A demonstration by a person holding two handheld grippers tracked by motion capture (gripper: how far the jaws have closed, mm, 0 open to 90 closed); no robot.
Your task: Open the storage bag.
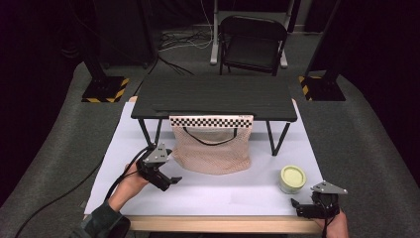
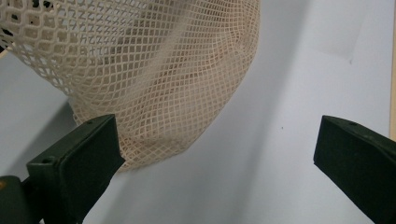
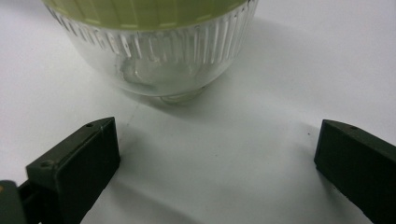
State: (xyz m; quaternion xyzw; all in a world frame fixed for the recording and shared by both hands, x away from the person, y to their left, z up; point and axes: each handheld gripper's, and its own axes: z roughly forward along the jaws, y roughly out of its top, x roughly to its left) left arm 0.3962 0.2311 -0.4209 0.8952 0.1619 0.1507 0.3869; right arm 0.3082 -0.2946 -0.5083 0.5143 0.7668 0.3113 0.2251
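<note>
The mesh bag (image 1: 212,148) hangs from the front edge of the small black table (image 1: 215,96), under a checkered strip (image 1: 211,121), and its bottom rests on the white sheet (image 1: 223,191) that covers the bench. A black handle loop shows through the netting near its top. Your left gripper (image 1: 168,179) sits just beside the bag's lower left corner, with its jaws spread wide and holding nothing. In the left gripper view, the bag's rounded bottom (image 2: 154,93) comes down next to one jaw; whether it touches that jaw, you cannot tell.

The jar (image 1: 292,178), clear-walled with a pale green lid, stands on the sheet to the right of the bag and well apart from it. Your right gripper (image 1: 299,207) rests near the bench's front edge, just in front of the jar, jaws released and wide. In the right gripper view the jar (image 3: 159,51) stands upright ahead of the jaws, not between them.
</note>
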